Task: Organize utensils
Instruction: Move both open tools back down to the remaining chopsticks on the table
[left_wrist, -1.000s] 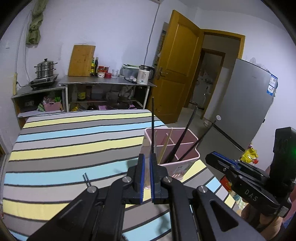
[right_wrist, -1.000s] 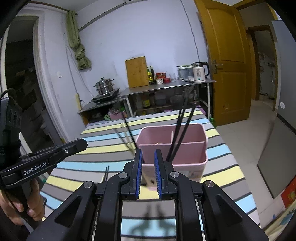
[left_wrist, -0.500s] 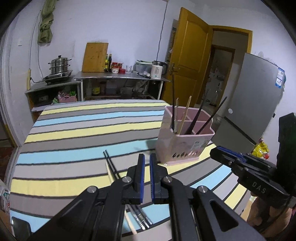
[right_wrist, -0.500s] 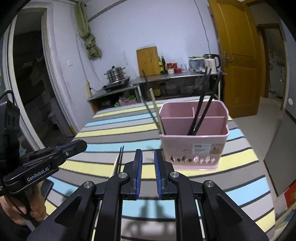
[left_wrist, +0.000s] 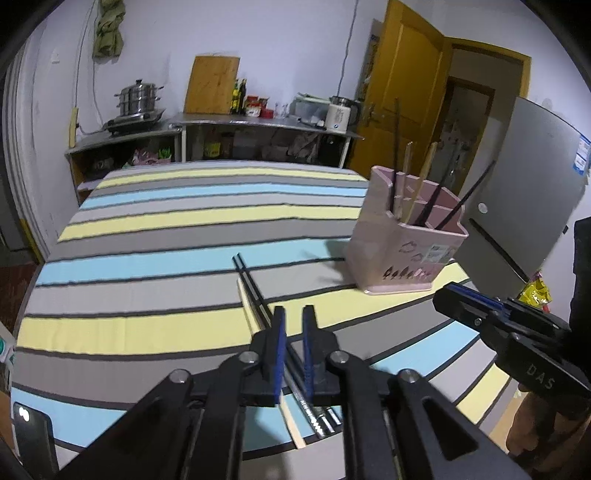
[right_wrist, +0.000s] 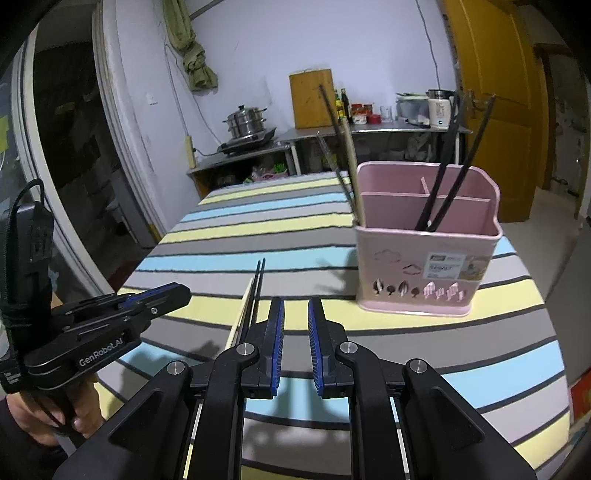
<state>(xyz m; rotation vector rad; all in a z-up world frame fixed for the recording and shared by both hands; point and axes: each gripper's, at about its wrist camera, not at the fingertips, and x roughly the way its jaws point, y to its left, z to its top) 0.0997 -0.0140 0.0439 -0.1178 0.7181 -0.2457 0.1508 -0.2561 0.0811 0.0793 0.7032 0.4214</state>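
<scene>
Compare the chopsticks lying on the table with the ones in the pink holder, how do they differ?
The table chopsticks lie flat on the striped cloth; the holder chopsticks stand tilted, leaning against the pink holder.
The table chopsticks lie bunched side by side; the holder chopsticks are split between compartments.
The table chopsticks lie just ahead of the left gripper; the holder chopsticks stand farther off.
Both groups mix black and pale wooden sticks.

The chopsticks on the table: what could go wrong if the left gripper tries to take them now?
1. The black chopsticks and a pale wooden one lie tight together under the left gripper; its narrow-open jaws may catch only one or scatter them.
2. The pink holder already holds leaning chopsticks; inserting more may knock them.
3. The sticks reach the table edge and might slide off.
</scene>
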